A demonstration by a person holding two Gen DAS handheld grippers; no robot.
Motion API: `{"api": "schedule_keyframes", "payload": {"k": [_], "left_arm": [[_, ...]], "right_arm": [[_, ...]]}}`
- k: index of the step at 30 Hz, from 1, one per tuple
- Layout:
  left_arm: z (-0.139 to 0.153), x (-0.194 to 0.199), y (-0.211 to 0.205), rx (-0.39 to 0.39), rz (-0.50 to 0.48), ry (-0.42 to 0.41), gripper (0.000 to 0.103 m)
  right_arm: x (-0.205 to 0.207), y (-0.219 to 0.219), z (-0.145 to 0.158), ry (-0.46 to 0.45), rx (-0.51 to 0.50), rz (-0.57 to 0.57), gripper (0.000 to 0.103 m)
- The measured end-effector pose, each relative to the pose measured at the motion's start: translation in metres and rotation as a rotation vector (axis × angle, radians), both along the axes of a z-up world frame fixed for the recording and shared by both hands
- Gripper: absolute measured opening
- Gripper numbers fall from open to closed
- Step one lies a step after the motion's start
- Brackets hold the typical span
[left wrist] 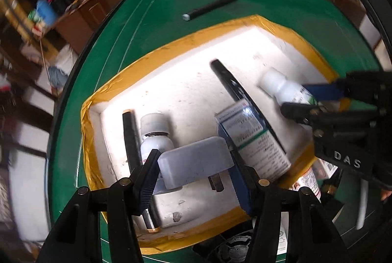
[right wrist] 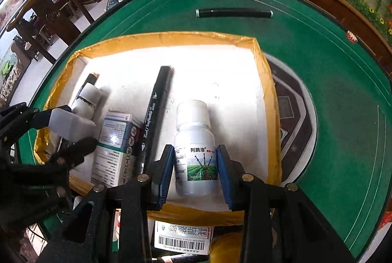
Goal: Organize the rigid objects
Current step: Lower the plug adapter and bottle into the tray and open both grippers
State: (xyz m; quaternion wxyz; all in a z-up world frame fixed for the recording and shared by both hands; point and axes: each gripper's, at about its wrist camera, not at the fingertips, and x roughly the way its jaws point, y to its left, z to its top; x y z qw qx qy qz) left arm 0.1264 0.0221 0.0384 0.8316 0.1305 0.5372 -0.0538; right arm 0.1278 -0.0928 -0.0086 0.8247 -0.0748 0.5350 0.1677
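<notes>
On the green counter (right wrist: 318,67), the yellow-rimmed tray (right wrist: 267,81) holds a marker (right wrist: 156,111), carton (right wrist: 115,140) and 2 bottles, while the left tool (left wrist: 193,174) clamps a white plug adapter (left wrist: 196,165) and the right tool (right wrist: 194,173) clamps the labelled bottle (right wrist: 196,148).

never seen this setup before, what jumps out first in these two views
The white tray with the yellow taped rim fills the middle of the green table. Over it, the right gripper clamps a white bottle with a field picture on its label, and the left gripper holds a white plug adapter. Beyond the tray's far rim, a black pen lies alone on the felt.
</notes>
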Motion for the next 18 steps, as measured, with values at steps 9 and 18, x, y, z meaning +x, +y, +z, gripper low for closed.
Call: {"api": "schedule_keyframes", "payload": {"k": [9, 18], "left_arm": [[-0.008, 0.002, -0.003, -0.071, 0.023, 0.049, 0.060], [-0.011, 0.001, 0.008, -0.105, 0.099, 0.047, 0.075]], "right_arm": [[0.000, -0.001, -0.003, -0.003, 0.013, 0.008, 0.034], [-0.002, -0.007, -0.003, -0.003, 0.031, -0.009, 0.034]]}}
